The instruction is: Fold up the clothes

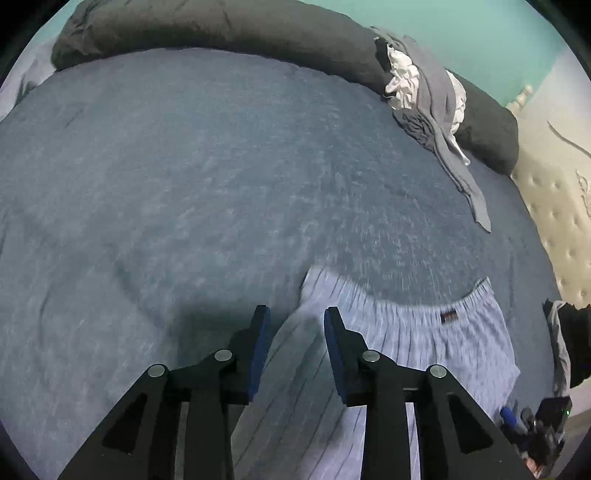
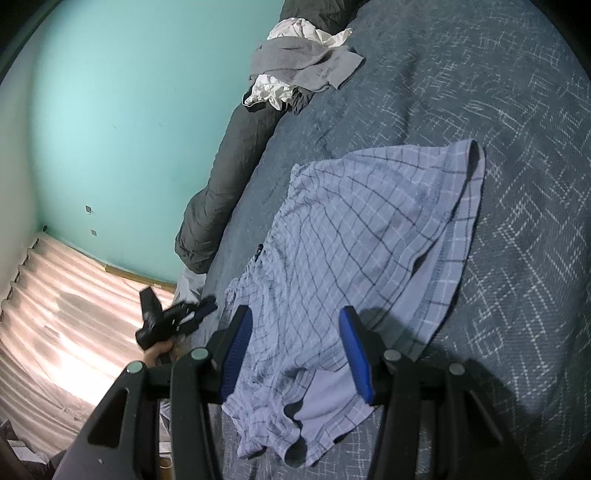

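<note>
A pair of light blue checked boxer shorts (image 2: 354,236) lies spread on the dark blue bed cover (image 2: 498,110). In the left wrist view the shorts (image 1: 406,332) lie at the lower right, waistband toward the far side. My left gripper (image 1: 297,314) is open just above the shorts' left edge and holds nothing. My right gripper (image 2: 295,317) is open, its blue-padded fingers either side of the shorts' near part, holding nothing. The left gripper (image 2: 173,321) shows in the right wrist view at the bed's edge, in a hand.
A pile of grey and white clothes (image 1: 424,96) lies on a dark grey rolled duvet (image 1: 221,29) along the far side of the bed; it also shows in the right wrist view (image 2: 303,66). A padded cream headboard (image 1: 554,206) is at the right. A turquoise wall (image 2: 129,110) stands behind.
</note>
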Motion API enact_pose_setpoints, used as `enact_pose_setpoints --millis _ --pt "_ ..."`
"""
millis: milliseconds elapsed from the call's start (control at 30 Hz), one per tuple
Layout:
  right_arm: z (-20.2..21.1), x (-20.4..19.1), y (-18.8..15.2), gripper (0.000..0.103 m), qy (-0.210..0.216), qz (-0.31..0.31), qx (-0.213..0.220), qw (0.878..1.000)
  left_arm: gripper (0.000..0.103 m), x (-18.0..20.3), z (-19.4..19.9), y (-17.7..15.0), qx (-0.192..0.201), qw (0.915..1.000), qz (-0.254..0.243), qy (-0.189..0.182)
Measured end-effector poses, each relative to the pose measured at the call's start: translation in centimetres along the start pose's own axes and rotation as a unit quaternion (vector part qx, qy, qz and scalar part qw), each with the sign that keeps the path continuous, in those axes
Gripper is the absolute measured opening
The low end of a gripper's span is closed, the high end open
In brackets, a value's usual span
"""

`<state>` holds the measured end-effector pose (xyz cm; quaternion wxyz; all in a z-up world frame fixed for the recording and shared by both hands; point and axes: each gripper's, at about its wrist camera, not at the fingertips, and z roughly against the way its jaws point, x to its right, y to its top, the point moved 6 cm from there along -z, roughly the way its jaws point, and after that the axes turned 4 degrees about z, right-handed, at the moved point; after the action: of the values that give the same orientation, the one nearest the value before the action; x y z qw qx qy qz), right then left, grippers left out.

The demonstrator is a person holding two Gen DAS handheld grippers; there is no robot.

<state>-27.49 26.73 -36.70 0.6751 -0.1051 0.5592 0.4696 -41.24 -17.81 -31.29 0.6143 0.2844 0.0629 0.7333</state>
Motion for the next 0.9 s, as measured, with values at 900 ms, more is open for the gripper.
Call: enact_pose_setpoints --millis 900 --pt "-0.5 -0.9 0.5 0.050 0.007 0.010 0.014 1.000 0.005 -6.5 4.9 -11.9 0.004 0.9983 0.056 0.018"
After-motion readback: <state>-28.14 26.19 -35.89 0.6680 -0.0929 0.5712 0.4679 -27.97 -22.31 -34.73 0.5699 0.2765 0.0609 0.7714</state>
